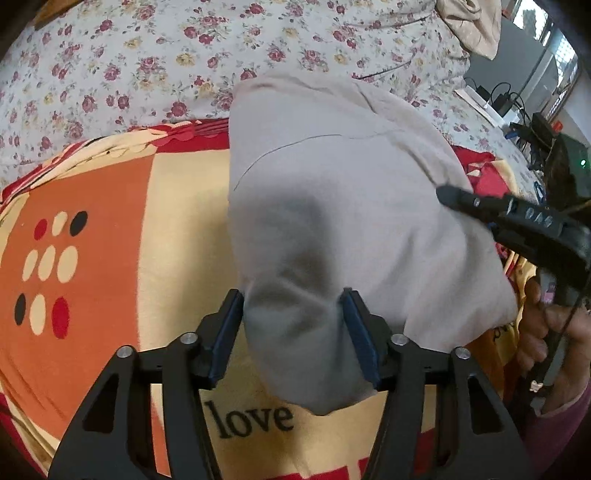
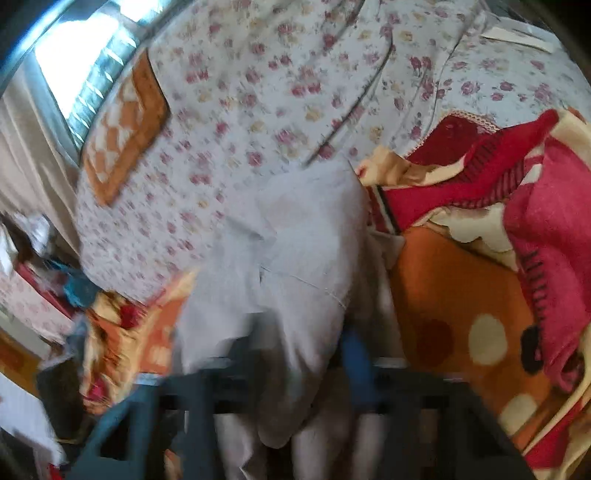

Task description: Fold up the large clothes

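Note:
A large beige-grey garment (image 1: 332,177) lies partly folded on an orange, cream and red blanket (image 1: 92,236). My left gripper (image 1: 293,328) is open, its blue-padded fingers (image 1: 227,332) standing on either side of a bunched corner of the garment without pinching it. My right gripper (image 1: 448,194) comes in from the right in the left wrist view, its tip on the garment's right edge. In the blurred right wrist view the same gripper (image 2: 295,354) has pale cloth (image 2: 306,258) bunched between its fingers; its grip cannot be told.
A floral bedsheet (image 1: 147,66) covers the bed beyond the blanket. A red knitted garment (image 2: 480,177) and a pink one (image 2: 554,236) lie on the blanket to the right. A beige cloth (image 1: 472,22) lies at the far right. Chargers and cables (image 1: 517,107) sit off the bed's right side.

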Demonstrator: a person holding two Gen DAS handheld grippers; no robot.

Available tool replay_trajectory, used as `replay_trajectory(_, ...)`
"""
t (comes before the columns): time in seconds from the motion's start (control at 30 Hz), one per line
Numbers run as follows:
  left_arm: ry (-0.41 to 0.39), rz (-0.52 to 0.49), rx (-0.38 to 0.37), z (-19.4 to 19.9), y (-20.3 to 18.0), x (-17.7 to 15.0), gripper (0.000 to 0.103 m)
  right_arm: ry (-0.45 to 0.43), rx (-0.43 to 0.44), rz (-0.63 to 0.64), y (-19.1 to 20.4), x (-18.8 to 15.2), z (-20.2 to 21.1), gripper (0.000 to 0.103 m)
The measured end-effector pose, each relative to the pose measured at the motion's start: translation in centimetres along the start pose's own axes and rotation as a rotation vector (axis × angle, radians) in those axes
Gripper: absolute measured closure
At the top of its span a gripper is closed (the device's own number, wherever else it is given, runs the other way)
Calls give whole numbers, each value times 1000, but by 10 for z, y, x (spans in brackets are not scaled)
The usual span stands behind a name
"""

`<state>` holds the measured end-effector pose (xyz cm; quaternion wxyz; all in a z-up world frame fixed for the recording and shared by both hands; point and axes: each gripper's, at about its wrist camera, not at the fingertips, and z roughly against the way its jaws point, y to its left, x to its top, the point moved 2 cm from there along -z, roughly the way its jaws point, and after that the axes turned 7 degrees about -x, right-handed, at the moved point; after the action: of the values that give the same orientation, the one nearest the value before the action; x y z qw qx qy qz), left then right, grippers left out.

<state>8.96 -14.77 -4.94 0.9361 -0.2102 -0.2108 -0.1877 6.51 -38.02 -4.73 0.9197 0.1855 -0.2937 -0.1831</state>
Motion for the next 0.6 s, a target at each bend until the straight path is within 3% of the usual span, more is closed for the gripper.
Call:
replay_trajectory(0.1, 13, 31, -31, -10, 5, -6, 37, 24, -84, 13, -18, -11, -8, 81)
replay_trajectory(0.2, 15, 65, -56, -7, 8, -4, 37, 43, -98, -12, -28, -13, -8, 81)
replay_trajectory(0.33, -91, 53, -29, 22, 7, 15, 37, -6, -68, -24, -23, -4, 17, 80)
replay_trajectory(0.37, -104, 51, -20, 26, 8, 23, 37, -22, -45, -38, -23, 0, 22, 72)
replay_trajectory(0.4, -109, 57, -18, 27, 9, 31, 37, -33, -38, -53, -23, 3, 23, 54)
replay_trajectory(0.47, -108, 76, -21, 23, 13, 48, 37, -68, -39, -98, -26, 14, 23, 33)
replay_trajectory(0.6, -83, 97, 2, -3, 17, 74, 37, -23, -22, -104, -19, 37, -9, 32)
